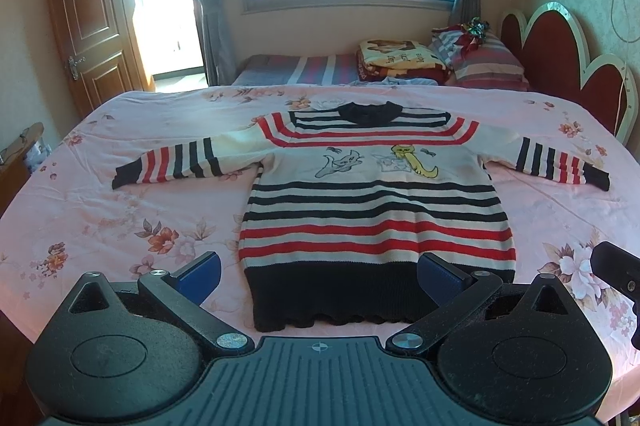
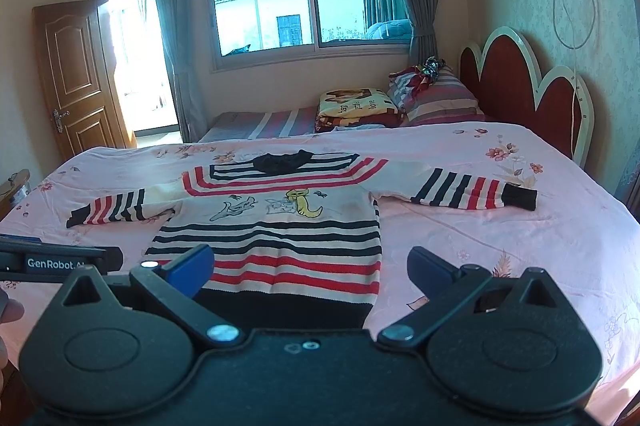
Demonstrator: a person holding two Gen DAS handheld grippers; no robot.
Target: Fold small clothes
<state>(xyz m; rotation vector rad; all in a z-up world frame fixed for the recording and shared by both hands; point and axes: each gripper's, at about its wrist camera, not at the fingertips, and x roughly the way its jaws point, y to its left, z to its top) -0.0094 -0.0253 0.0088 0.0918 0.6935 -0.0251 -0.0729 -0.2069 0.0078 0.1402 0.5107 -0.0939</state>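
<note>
A small striped sweater (image 1: 372, 210) (image 2: 276, 226) in white, red and black, with cartoon cats on the chest, lies flat and face up on the pink floral bedspread (image 1: 100, 210). Both sleeves are spread sideways. Its black hem is nearest to me. My left gripper (image 1: 318, 272) hovers open over the hem, one blue finger on each side of the sweater's lower left half. My right gripper (image 2: 310, 268) is open above the hem's right part, holding nothing. The right gripper's body shows at the right edge of the left wrist view (image 1: 616, 274), and the left one at the left of the right wrist view (image 2: 60, 260).
A second bed with a folded blanket (image 1: 400, 60) and striped pillows (image 1: 488, 62) stands behind. A red scalloped headboard (image 1: 560, 58) runs along the right. A wooden door (image 1: 92, 26) is open at the left. A person's fingers (image 2: 10, 310) show at the left edge.
</note>
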